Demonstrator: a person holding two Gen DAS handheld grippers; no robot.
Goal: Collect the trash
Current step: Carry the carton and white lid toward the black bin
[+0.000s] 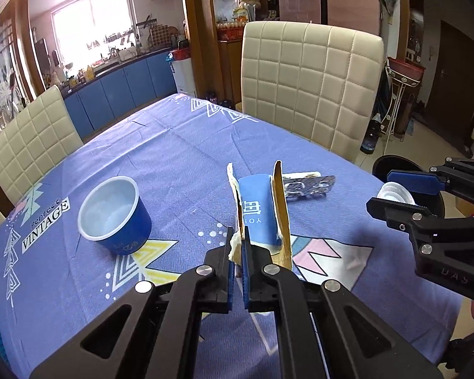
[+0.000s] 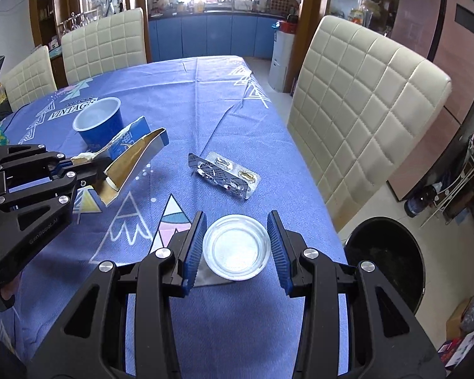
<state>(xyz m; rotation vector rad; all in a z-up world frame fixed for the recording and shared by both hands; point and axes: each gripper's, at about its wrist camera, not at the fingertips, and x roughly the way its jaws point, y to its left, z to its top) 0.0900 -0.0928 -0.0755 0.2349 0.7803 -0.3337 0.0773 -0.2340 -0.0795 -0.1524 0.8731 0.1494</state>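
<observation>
My left gripper is shut on the torn edge of a blue and brown carton piece, which stands up off the blue tablecloth. In the right wrist view the same carton sticks out from the left gripper. My right gripper holds a clear round plastic lid between its blue pads, raised above the cloth. That lid also shows in the right gripper at the left wrist view's right edge. A blue paper cup and a silver blister pack lie on the table.
A black trash bin stands on the floor off the table's right edge, beside a cream quilted chair. More cream chairs line the far left side. The tablecloth covers the table.
</observation>
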